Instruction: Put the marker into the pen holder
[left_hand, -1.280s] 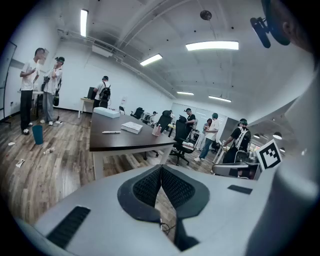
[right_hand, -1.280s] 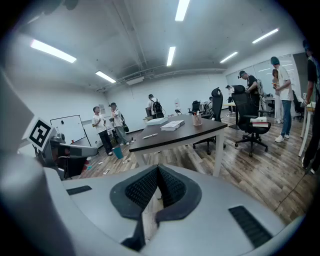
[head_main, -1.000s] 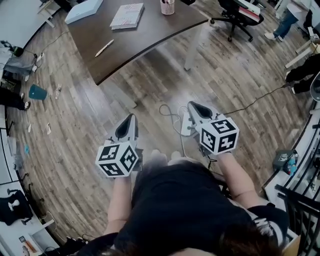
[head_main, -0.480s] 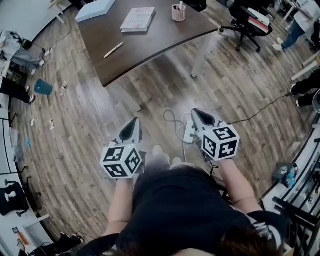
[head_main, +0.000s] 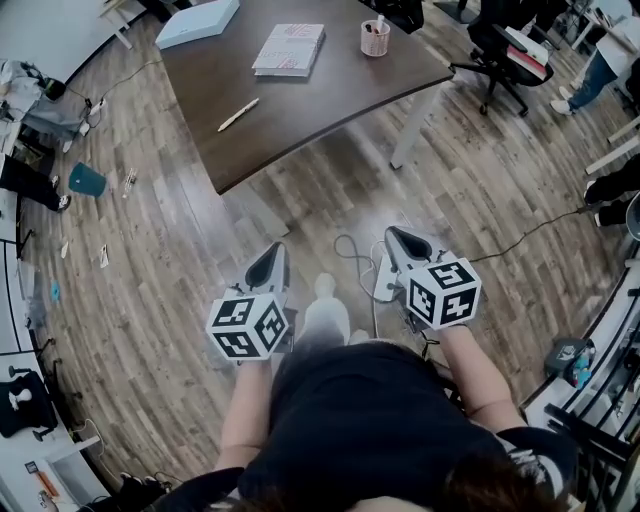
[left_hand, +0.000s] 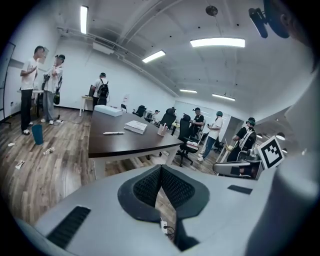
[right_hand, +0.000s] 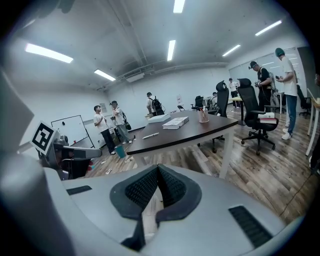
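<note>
Both grippers low over the wood floor (head_main: 180, 250), short of the bench (head_main: 330, 100).
Left gripper (head_main: 268, 262) and right gripper (head_main: 402, 243): fingers (left_hand: 176, 189) pressed together, nothing in them. Ahead, the marker (head_main: 238, 114) lies near the bench's front-left edge. The pen holder (head_main: 375, 38) stands well apart at far right, with a book (head_main: 290, 50) roughly between.
</note>
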